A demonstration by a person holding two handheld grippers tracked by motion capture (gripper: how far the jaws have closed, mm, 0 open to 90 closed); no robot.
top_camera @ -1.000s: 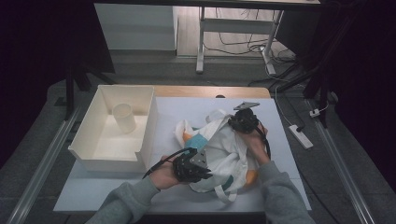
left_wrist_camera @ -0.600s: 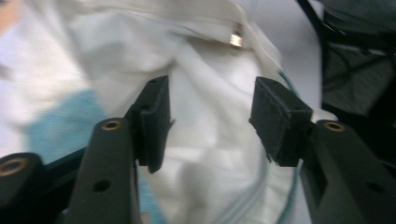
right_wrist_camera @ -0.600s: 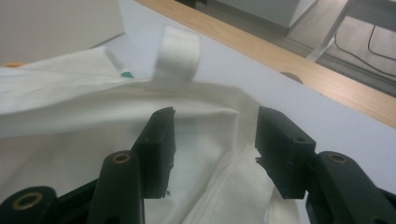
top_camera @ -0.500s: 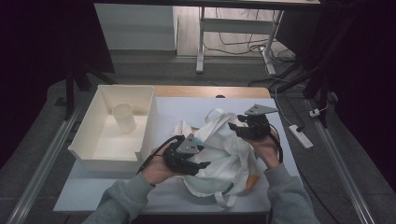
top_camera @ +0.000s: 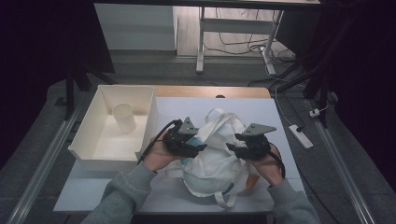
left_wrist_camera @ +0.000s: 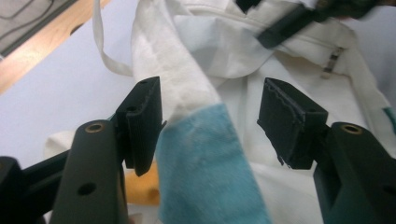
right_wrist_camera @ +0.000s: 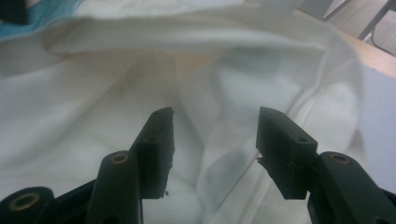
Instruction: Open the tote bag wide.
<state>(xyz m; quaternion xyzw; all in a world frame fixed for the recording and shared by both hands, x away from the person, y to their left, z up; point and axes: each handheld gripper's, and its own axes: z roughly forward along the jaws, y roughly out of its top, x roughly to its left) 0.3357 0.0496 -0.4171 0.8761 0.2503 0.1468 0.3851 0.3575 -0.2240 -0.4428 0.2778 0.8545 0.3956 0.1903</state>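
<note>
Person is working a white cloth bag [top_camera: 217, 158] w/ both grippers; bag is lying crumpled on the pale table mat [top_camera: 93, 191], just to the side of the white bin [top_camera: 100, 161], which is holding a small white cup [top_camera: 123, 117] well apart from the bag. L gripper [top_camera: 201, 145] is hovering at the bag's bin-side edge, jaws apart, having just been opening; in the left gripper view a white strap and a teal cloth [left_wrist_camera: 205, 163] are running up btwn the pads, brushing one pad at most, not pinched. R gripper [top_camera: 232, 147] is sitting over the bag's far side from the bin, jaws also apart after just opening; in the right gripper view they are gaping over folds of the bag's mouth w/ nothing clamped. So neither claw is gripping: bag is resting free, handles loose, one loop trailing off the bag's near end. An orange item [left_wrist_camera: 140, 186] is peeking out beside the teal cloth near the bag; can't tell what it is. Risks as I judge them: w/ both jaws released the mouth is likely sagging shut, so a re-grab may catch only one fabric layer or the strap alone and pull the bag askew; L jaws closing now could nip teal cloth together w/ strap and drag the contents out; loose handle could snag on a jaw or on a gripper cable.
</note>
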